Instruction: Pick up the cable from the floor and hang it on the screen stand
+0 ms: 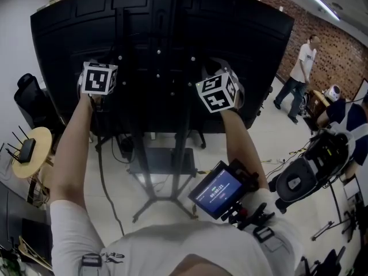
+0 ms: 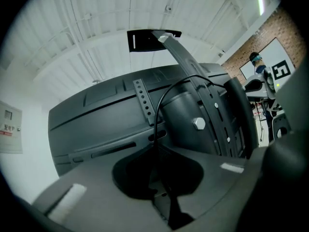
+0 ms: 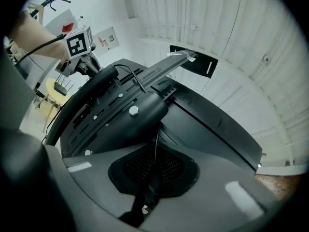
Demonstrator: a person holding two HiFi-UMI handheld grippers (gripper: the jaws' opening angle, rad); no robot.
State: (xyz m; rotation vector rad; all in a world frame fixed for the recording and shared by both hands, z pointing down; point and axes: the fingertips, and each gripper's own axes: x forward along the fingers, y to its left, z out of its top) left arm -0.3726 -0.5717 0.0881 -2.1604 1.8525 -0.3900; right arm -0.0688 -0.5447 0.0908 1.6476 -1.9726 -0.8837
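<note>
Left gripper (image 2: 161,195): jaws closed on the cable (image 2: 166,92). Right gripper (image 3: 147,192): jaws likewise closed on the same thin black cable.

Count: two grippers, one cable, one screen (image 1: 161,39), one screen stand (image 1: 154,171).

Location: the cable rises from each pair of jaws and loops over the stand's mounting column behind the screen. The stretch in view hangs off the floor (image 1: 270,142).

Head view only: the stand's legs, the pale floor, one round side table (image 1: 34,154), one standing person (image 1: 300,76).

Gripper views only: the white ribbed ceiling (image 3: 231,42).

A brick wall (image 1: 339,45) stands to the right.
</note>
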